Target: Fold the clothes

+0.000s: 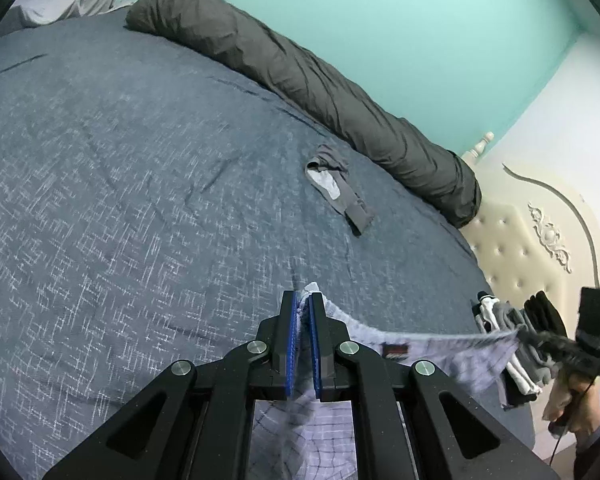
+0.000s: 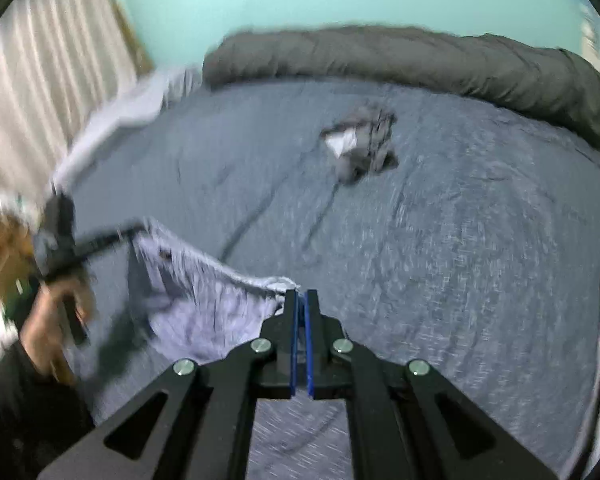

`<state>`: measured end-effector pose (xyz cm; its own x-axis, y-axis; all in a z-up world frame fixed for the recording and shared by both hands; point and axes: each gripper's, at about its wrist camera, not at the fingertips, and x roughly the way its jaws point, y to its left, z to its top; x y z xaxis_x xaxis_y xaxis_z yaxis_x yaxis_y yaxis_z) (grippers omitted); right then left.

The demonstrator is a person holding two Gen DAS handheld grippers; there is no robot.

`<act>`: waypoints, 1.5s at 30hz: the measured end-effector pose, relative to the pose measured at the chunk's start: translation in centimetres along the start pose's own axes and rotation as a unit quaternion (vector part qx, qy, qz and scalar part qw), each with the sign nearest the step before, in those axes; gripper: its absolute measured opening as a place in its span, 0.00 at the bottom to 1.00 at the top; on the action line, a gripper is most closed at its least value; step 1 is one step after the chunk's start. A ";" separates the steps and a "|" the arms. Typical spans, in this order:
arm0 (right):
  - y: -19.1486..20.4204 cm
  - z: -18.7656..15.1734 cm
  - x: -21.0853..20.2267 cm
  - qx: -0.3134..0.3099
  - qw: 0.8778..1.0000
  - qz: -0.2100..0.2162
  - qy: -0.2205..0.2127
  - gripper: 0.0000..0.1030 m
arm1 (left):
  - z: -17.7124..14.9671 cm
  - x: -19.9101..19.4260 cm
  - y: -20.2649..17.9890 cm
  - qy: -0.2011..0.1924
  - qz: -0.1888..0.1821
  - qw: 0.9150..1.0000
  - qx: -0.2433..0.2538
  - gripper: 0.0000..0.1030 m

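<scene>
Writing: small dark red-trimmed label (image 1: 396, 350) on the garment's waistband, text too small to read.
Garment: pale lilac checked woven shorts (image 1: 452, 354), thin cloth, stretched by the waistband between both grippers above the bed; rest hangs down, blurred in the right wrist view (image 2: 204, 300).
Left gripper (image 1: 303, 300): black frame, blue ribbed pads, pinched together on one waistband end.
Right gripper (image 2: 301, 298): same build, pads closed on the other waistband end, cloth bunched at the tips.
Bed cover: blue-grey quilt with white crosshatch flecks (image 1: 140, 184), creased.
Other clothing: crumpled grey underwear with white lining (image 1: 336, 184), lying alone mid-bed.
Stack: folded black, grey and white items (image 1: 516, 344) at the bed edge near the headboard.
Roll: long dark grey wrinkled duvet (image 1: 320, 92) along the turquoise wall (image 1: 400, 20).
Headboard: cream tufted, carved ornament (image 1: 540, 240).
</scene>
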<state>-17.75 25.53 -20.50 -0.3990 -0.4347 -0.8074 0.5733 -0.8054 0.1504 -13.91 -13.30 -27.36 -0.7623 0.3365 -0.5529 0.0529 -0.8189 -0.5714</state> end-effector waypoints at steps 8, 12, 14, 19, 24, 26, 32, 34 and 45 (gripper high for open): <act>-1.0 -0.3 7.4 0.008 0.997 -0.072 0.040 0.02 | -0.1 0.4 0.9 0.003 0.014 1.000 -0.011 0.06; -1.3 0.8 7.1 0.033 0.994 -0.102 -0.027 0.02 | 0.1 0.3 1.5 -0.007 0.026 0.999 -0.021 0.06; -1.1 0.9 8.1 0.033 0.995 -0.092 -0.017 0.02 | 0.0 0.6 1.8 -0.004 0.030 0.999 -0.026 0.06; -0.5 -0.5 12.0 0.027 0.996 -0.056 0.057 0.03 | -0.5 2.1 2.2 0.028 0.053 0.998 -0.030 0.07; -3.5 -2.6 8.8 0.142 0.988 -0.056 -0.020 0.14 | -0.4 1.3 2.5 0.011 0.080 0.996 -0.029 0.26; -5.0 -4.5 7.9 0.203 0.978 -0.018 -0.043 0.23 | -0.3 0.8 2.3 0.001 0.087 0.996 -0.025 0.29; -4.9 -7.3 9.2 0.227 0.973 0.003 -0.045 0.36 | -1.1 1.8 -0.6 0.015 0.052 0.998 0.017 0.29; -4.6 -7.4 10.0 0.225 0.973 0.008 -0.050 0.36 | -1.6 2.9 -1.9 0.029 0.040 0.998 0.032 0.29; -2.1 -9.7 10.1 0.204 0.977 0.046 -0.049 0.02 | -4.3 8.1 -8.2 0.098 -0.004 0.990 0.099 0.29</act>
<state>-16.01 26.75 -34.47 -0.4378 -0.5335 -0.7236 0.2851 -0.8457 0.4511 -17.79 -1.85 -29.74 -0.6206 0.4111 -0.6677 -0.0947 -0.8846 -0.4567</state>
